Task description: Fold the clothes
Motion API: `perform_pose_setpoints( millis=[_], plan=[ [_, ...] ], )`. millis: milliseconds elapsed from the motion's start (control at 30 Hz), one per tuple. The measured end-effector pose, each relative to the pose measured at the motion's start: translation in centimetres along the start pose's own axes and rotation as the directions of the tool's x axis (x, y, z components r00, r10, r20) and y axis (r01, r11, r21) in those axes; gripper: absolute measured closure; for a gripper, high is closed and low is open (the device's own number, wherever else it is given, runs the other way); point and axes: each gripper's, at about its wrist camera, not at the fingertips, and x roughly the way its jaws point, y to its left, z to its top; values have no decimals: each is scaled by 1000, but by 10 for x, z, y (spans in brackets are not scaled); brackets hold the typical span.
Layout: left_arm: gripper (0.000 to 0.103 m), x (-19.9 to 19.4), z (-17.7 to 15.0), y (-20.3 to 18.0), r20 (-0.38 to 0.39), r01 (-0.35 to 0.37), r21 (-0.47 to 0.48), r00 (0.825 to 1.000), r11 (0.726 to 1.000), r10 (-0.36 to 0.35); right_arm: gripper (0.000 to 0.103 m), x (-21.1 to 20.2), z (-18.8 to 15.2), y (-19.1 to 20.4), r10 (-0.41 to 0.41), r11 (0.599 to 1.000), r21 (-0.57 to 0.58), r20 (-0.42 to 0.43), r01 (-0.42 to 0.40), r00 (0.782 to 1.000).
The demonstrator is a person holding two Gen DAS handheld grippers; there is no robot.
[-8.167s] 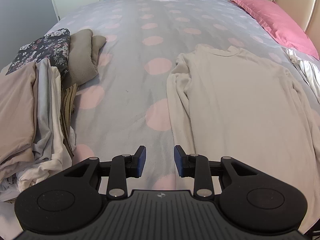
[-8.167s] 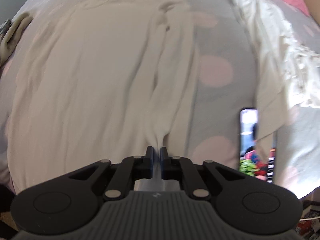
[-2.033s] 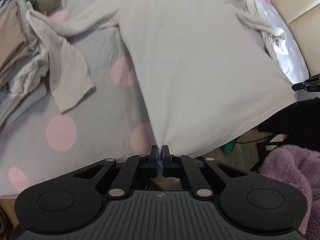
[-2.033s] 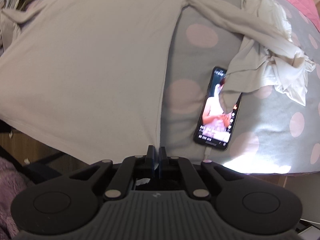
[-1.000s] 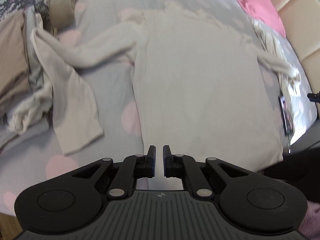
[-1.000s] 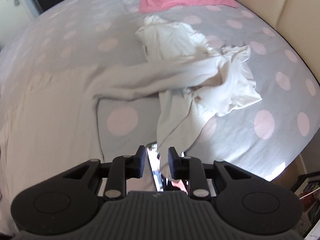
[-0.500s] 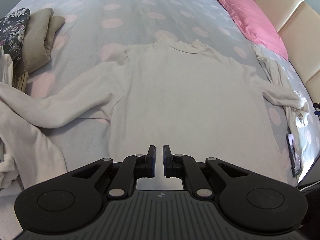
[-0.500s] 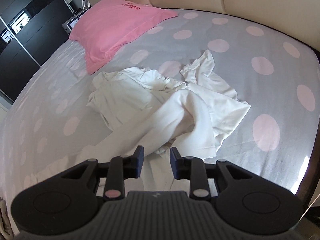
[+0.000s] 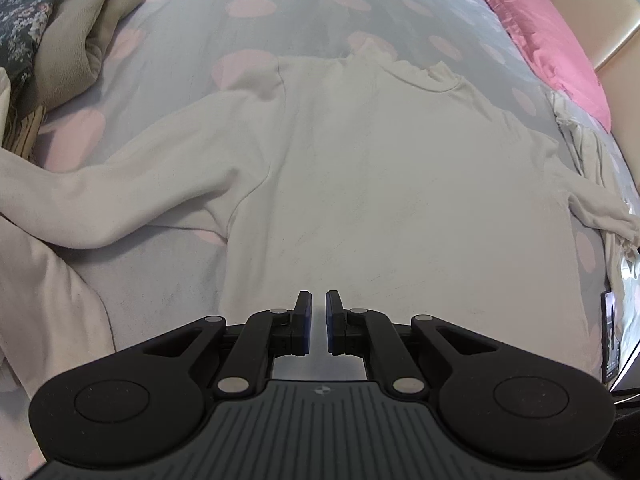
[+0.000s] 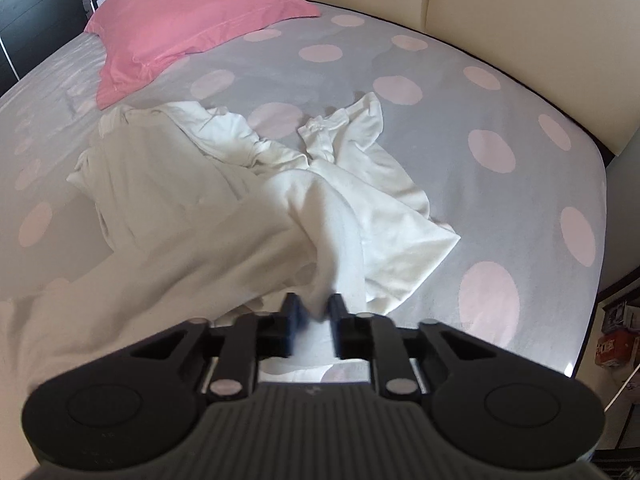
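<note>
A cream long-sleeved sweater (image 9: 380, 184) lies flat on the spotted bed, collar away from me, its left sleeve (image 9: 120, 196) trailing off to the left. My left gripper (image 9: 316, 304) hovers over the sweater's lower body, jaws nearly together with nothing between them. In the right wrist view, the sweater's right sleeve (image 10: 328, 240) runs over a crumpled white garment (image 10: 384, 184). My right gripper (image 10: 315, 312) is closing, and a bunch of that sleeve is pinched between its pads.
Folded clothes (image 9: 68, 52) are stacked at the far left of the bed. A pink pillow (image 10: 192, 12) lies by the cream headboard (image 10: 500, 20). A phone (image 9: 610, 340) rests at the bed's right edge. The grey sheet (image 9: 280, 12) carries pink dots.
My right gripper dropped onto the sleeve and its jaws came together around the fabric. The left gripper moved lower and closer over the sweater's body, its jaws unchanged.
</note>
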Motion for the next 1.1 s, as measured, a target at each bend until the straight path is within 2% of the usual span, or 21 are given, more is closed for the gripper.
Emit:
perform_pose_setpoints(
  millis=[100, 200, 333, 433, 600, 733, 900, 967, 1033, 1100],
  plan=[
    [99, 1, -2, 0, -2, -8, -6, 1000, 1000, 8, 96, -10, 1, 4, -7, 1000, -25, 46, 8, 999],
    [99, -1, -4, 0, 2, -9, -12, 1000, 1000, 9, 96, -28, 1, 10, 34, 999, -36, 95, -31, 995],
    [99, -4, -6, -3, 10, -10, -12, 1000, 1000, 10, 96, -61, -4, 30, 157, 984, -100, 137, -145, 978],
    [99, -7, -7, -4, 19, -4, -5, 1000, 1000, 5, 96, -86, -10, 53, 270, 954, -172, 138, -246, 953],
    [99, -16, -9, -9, 39, 7, 16, 999, 1000, -8, 96, -127, -30, 102, 446, 861, -310, 75, -405, 892],
    [99, -22, -11, -14, 53, 14, 44, 998, 999, -16, 96, -152, -59, 140, 567, 743, -403, -46, -534, 823],
    [99, -24, -15, -17, 52, 13, 70, 998, 997, -17, 96, -168, -116, 181, 621, 597, -491, -219, -635, 753],
    [99, -23, -16, -17, 49, 10, 76, 999, 997, -14, 96, -167, -142, 192, 616, 555, -500, -290, -665, 732],
    [99, -23, -17, -18, 46, 7, 80, 999, 997, -11, 96, -165, -168, 202, 602, 522, -513, -344, -682, 720],
    [99, -22, -17, -20, 43, 6, 89, 999, 996, -10, 94, -162, -191, 212, 575, 489, -545, -386, -681, 722]
  ],
)
